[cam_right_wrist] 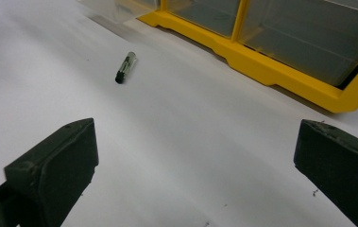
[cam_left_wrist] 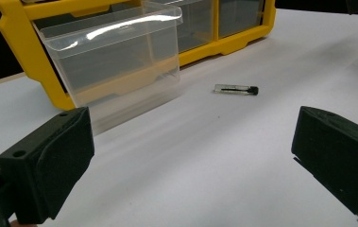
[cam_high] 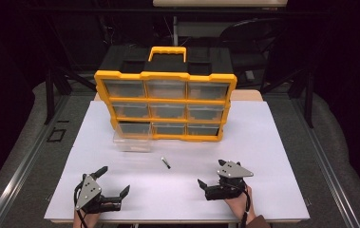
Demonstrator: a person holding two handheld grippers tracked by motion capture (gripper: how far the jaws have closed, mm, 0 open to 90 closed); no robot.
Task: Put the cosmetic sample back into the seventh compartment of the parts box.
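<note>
- On the white desk (cam_high: 263,142), roughly mid-way between both grippers and the organizer, lies a small clear vial (cam_high: 166,163) with a black cap.
- Vial lies flat on its side, nothing touching it, well apart from both grippers.
- Long axis in the high view: diagonal, clear end toward the far left, black cap toward the near right, i.e. cap end nearer the right gripper's side.
- Left gripper view: vial (cam_left_wrist: 236,89) runs nearly horizontal, black cap at the right end, clear body to the left.
- Right gripper view: vial (cam_right_wrist: 125,67) runs steeply up-frame, black cap at the lower end nearest the camera, clear end pointing away toward the organizer.
- Left gripper (cam_high: 115,181) near the desk's front-left edge, jaws spread wide, nothing between them; aimed toward the drawer and vial.
- Right gripper (cam_high: 212,175) near the front right, jaws also spread wide, nothing held; a hand (cam_high: 238,204) grips it from below.
- Yellow and black organizer (cam_high: 165,76) with a yellow handle stands upright at the far side of the desk, three rows of clear drawers.
- One clear plastic drawer (cam_high: 132,141) is out, sitting on the desk just in front of the organizer's bottom-left slot, left of the vial and apart from it.
</note>
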